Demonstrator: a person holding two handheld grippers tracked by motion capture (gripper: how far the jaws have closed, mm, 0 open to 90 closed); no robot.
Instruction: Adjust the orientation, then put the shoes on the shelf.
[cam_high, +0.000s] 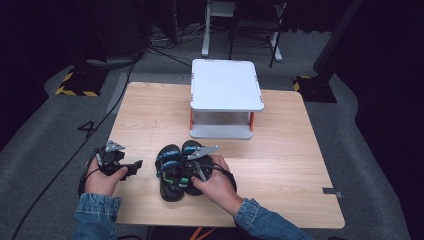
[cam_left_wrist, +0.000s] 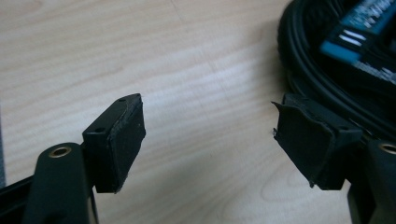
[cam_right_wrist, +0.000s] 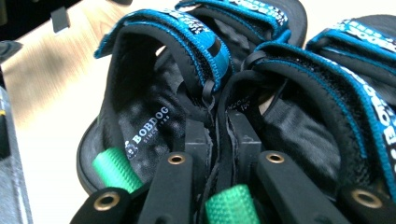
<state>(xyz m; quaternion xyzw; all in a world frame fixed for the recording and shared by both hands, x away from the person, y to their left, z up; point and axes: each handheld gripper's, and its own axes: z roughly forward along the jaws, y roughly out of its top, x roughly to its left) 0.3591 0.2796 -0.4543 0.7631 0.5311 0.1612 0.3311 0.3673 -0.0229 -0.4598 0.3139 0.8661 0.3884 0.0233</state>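
Black sandals (cam_high: 176, 171) with blue straps, one pair, side by side near the front of my wooden tabletop (cam_high: 280, 150). Right gripper (cam_right_wrist: 223, 140): jaws nearly closed, pinching the adjoining inner edges of both sandals together. Left gripper (cam_left_wrist: 208, 140): jaws wide apart, holding nothing, low over bare wood just beside the left sandal's sole. White two-tier stand (cam_high: 226, 85): behind the sandals, apart.

"BOBDOG" is printed on the sandal insole (cam_right_wrist: 140, 126).
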